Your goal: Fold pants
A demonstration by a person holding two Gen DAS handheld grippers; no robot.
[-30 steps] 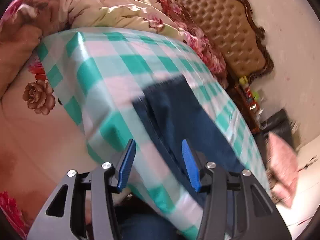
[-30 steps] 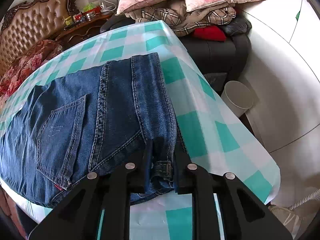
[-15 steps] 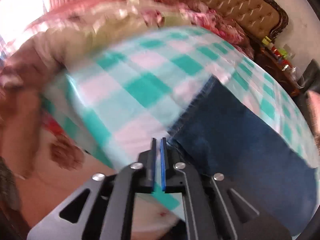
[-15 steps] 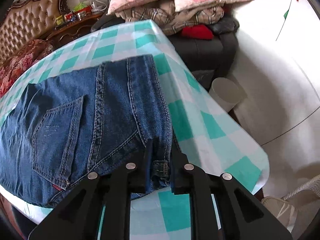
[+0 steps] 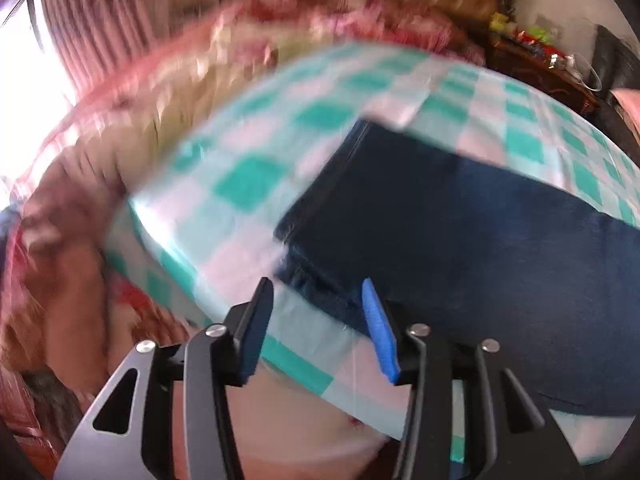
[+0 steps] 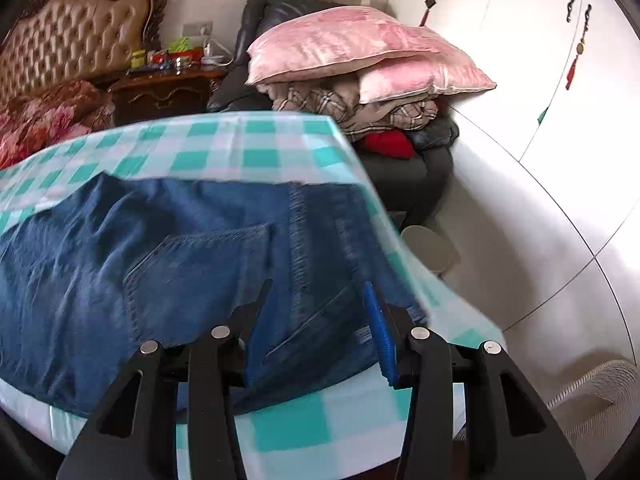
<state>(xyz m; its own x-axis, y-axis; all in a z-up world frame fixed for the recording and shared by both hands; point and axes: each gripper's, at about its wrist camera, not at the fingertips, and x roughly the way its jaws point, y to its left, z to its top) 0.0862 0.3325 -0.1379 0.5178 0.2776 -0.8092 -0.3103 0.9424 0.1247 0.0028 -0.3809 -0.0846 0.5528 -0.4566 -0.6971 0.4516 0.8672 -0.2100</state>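
Blue jeans (image 6: 160, 264) lie folded on a table with a teal-and-white checked cloth (image 6: 248, 148). In the right wrist view the back pocket and waistband face me. My right gripper (image 6: 316, 328) is open and empty, just above the waistband corner near the table's right edge. In the left wrist view the dark leg end of the jeans (image 5: 440, 220) lies on the cloth (image 5: 248, 176). My left gripper (image 5: 318, 328) is open and empty, its jaws on either side of the near hem corner. This view is motion-blurred.
A floral quilt (image 5: 160, 92) lies on the bed beyond the table. A tufted headboard (image 6: 76, 32), a cluttered wooden nightstand (image 6: 160, 88), pink pillows (image 6: 352, 48) on a dark chair, a white bin (image 6: 432, 246) and white wardrobe doors (image 6: 560, 80) surround the table.
My right gripper has let go of the waistband and opened, tilting up. My left gripper, shut half a second ago, has opened and swung toward the hem.
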